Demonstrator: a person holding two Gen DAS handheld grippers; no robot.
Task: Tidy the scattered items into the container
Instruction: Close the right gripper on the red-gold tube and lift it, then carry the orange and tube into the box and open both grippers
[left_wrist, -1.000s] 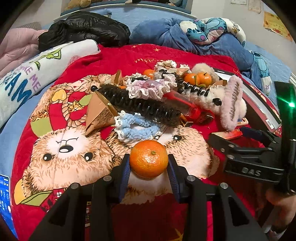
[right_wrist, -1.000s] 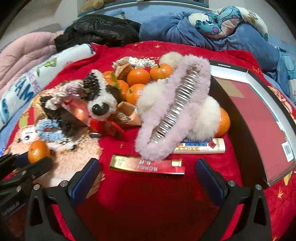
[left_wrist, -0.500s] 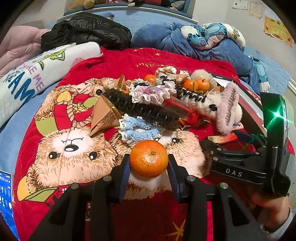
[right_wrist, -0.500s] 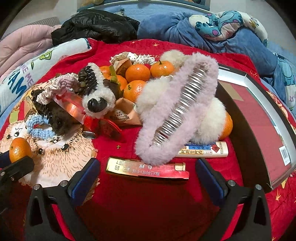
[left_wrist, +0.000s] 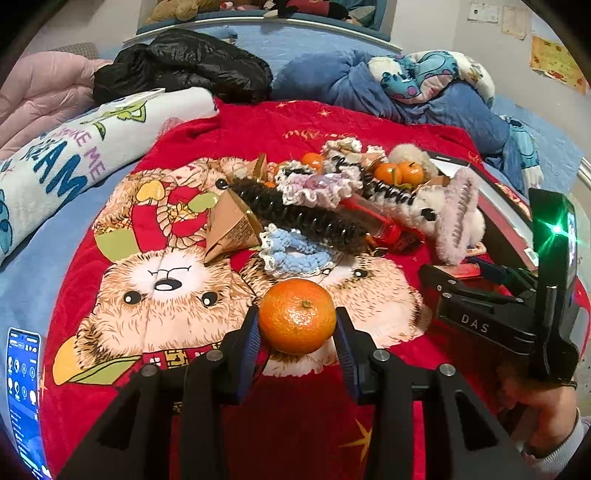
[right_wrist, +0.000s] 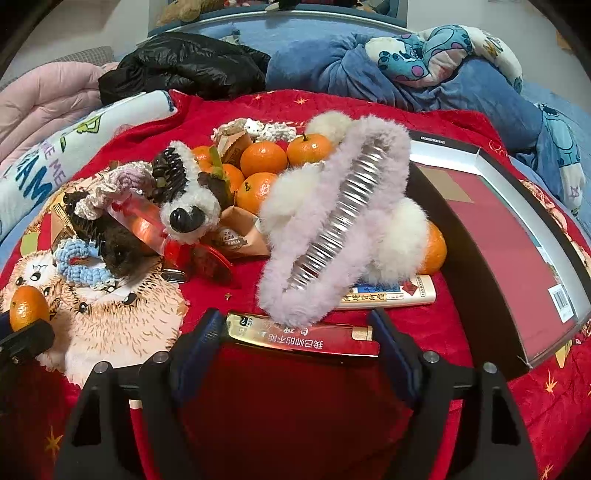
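Observation:
My left gripper (left_wrist: 297, 325) is shut on an orange mandarin (left_wrist: 297, 316), held above the red bear blanket; it also shows in the right wrist view (right_wrist: 27, 312). My right gripper (right_wrist: 301, 332) has its pads at both ends of a flat red-and-gold packet (right_wrist: 303, 334) lying on the blanket, touching or nearly so. A furry pink hair claw (right_wrist: 332, 221) lies just behind it. The container, a dark shallow box (right_wrist: 513, 236) with a red floor, sits at the right.
A pile lies mid-blanket: several mandarins (right_wrist: 264, 158), a black hair claw (left_wrist: 295, 218), blue scrunchie (left_wrist: 295, 254), brown paper packets (left_wrist: 231, 229), a white tube (right_wrist: 391, 293). Rolled blankets (left_wrist: 74, 158) and a black jacket (left_wrist: 184, 70) lie behind. A phone (left_wrist: 22, 398) lies at left.
My right gripper has moved forward and narrowed around the red-and-gold packet. My left gripper has pulled back a little with the mandarin still in it.

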